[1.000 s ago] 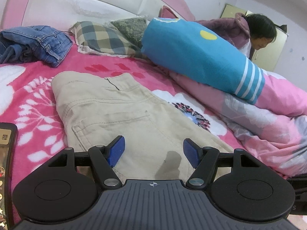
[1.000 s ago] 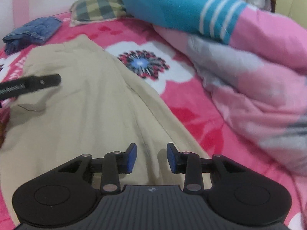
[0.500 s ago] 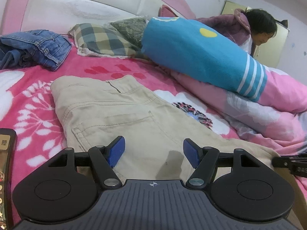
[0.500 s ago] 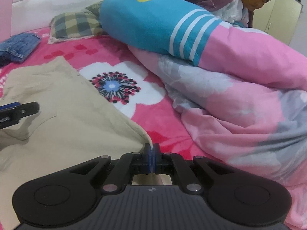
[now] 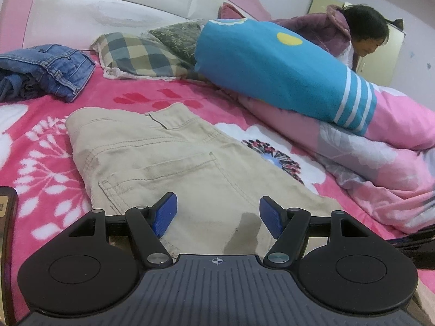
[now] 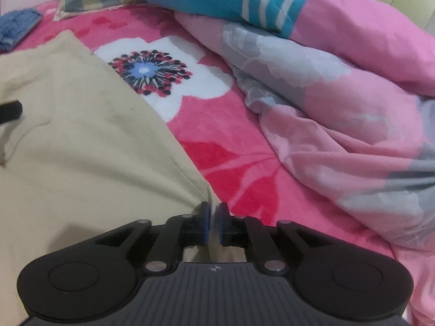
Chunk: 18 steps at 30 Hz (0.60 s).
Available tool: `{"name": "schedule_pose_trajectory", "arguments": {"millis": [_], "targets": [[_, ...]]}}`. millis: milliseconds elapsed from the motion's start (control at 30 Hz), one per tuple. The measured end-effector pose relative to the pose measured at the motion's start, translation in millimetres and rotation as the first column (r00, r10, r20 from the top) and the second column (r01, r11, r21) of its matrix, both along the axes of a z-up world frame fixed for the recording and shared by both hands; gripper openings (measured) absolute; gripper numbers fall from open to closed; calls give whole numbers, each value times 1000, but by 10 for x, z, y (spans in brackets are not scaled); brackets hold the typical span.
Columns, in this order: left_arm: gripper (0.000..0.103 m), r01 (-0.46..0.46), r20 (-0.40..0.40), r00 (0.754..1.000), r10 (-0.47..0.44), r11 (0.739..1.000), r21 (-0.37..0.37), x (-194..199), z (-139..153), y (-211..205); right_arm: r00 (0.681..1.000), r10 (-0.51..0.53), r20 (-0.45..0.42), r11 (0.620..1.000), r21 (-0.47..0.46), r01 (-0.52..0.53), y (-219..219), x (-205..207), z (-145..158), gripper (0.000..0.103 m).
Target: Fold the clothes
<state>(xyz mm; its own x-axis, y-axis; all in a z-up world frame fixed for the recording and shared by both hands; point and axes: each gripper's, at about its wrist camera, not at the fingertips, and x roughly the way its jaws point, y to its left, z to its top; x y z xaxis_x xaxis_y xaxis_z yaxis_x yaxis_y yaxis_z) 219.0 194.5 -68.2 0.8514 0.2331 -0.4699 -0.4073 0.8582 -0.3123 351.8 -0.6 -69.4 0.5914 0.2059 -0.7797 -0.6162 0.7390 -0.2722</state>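
Beige trousers (image 5: 168,163) lie flat on the pink flowered blanket (image 5: 40,157), back pocket up. My left gripper (image 5: 217,214) hovers open just above them near the pocket, nothing between its blue pads. In the right wrist view the trousers (image 6: 81,149) fill the left side. My right gripper (image 6: 214,222) sits at their right-hand edge. Its jaws stand a narrow gap apart and are opening, with the cloth's edge bunched and pinched between the pads. A black part of the left gripper (image 6: 9,110) shows at the left border.
Folded blue jeans (image 5: 46,68) lie at the back left by the white headboard (image 5: 108,8). A plaid pillow (image 5: 136,54), a blue striped quilt (image 5: 272,65) and a heaped pink duvet (image 6: 353,108) fill the right. A person (image 5: 361,35) leans in behind.
My right gripper went from open over the trousers to shut at their right edge, and now shows a narrow gap with cloth in it. The left gripper has kept still and open.
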Motion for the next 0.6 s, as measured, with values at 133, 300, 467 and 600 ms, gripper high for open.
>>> {"name": "schedule_pose_trajectory", "arguments": {"millis": [133,300,467,600], "targets": [[68,2,-2,1000,-3,1000,-1,-2,7,0,1000,2,15,998,70,-3,-58,-107,349,28],[68,0,-4,1000,0,1000,7,-1,2,-18,994,106,-25,977,187,-99,268,-107,421,26],[68,1,1,1000,-1,1000,5,-1,-6,-17,980,160,-114,968,212,-133,757,114,105,20],[68,0,0,1000,0,1000,7,2,-8,-16,998,-2,-58,993,121,9,721,343,2,18]]}}
